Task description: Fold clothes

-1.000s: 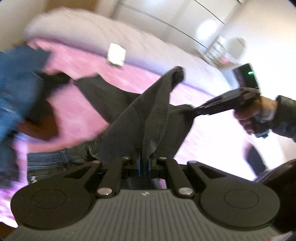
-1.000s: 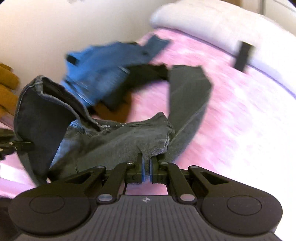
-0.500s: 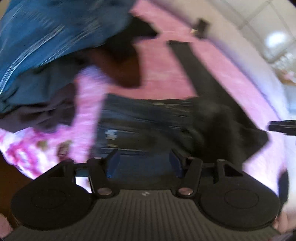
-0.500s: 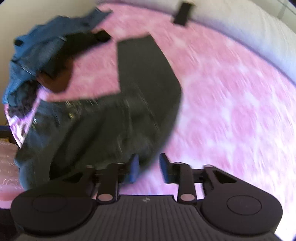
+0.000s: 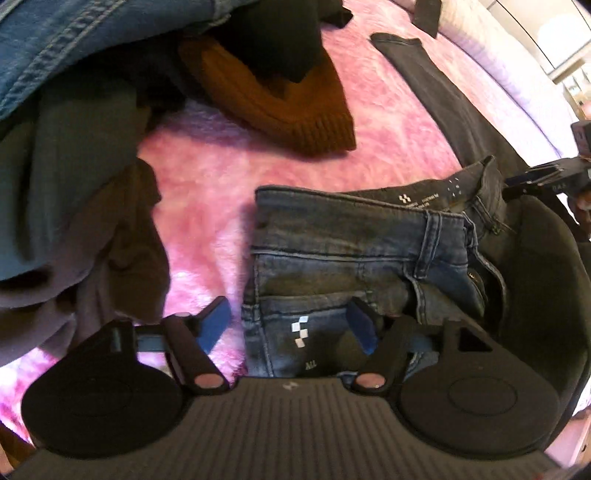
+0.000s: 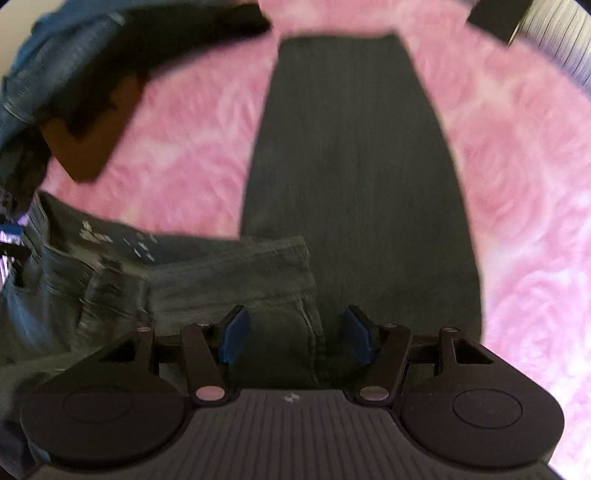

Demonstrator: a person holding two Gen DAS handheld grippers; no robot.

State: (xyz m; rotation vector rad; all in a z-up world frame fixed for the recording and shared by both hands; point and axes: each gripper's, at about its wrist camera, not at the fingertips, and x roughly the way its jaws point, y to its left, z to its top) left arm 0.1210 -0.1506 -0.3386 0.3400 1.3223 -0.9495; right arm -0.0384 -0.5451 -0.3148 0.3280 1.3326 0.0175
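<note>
Dark grey jeans (image 5: 351, 251) lie on the pink blanket, waistband towards the left gripper and one leg (image 6: 354, 166) stretched away across the bed. My left gripper (image 5: 291, 326) hovers low over the waistband's left end; its jaws are opening and the blue pads do not press the denim. My right gripper (image 6: 297, 336) hangs over the waistband's other end (image 6: 229, 273), where the leg begins. Its jaws are opening too, with denim under the gap but not pinched. In the left wrist view the right gripper (image 5: 546, 177) shows at the right edge.
A heap of clothes lies to the left: a blue denim garment (image 5: 74, 33), an orange-brown knit (image 5: 288, 99), black and grey-brown pieces (image 5: 92, 229). The fluffy pink blanket (image 5: 207, 192) covers the bed. A small dark object (image 6: 495, 18) lies near the white pillow.
Both grippers went from shut on the lifted jeans to open. They dropped towards the bed, and the jeans now lie flat on the blanket.
</note>
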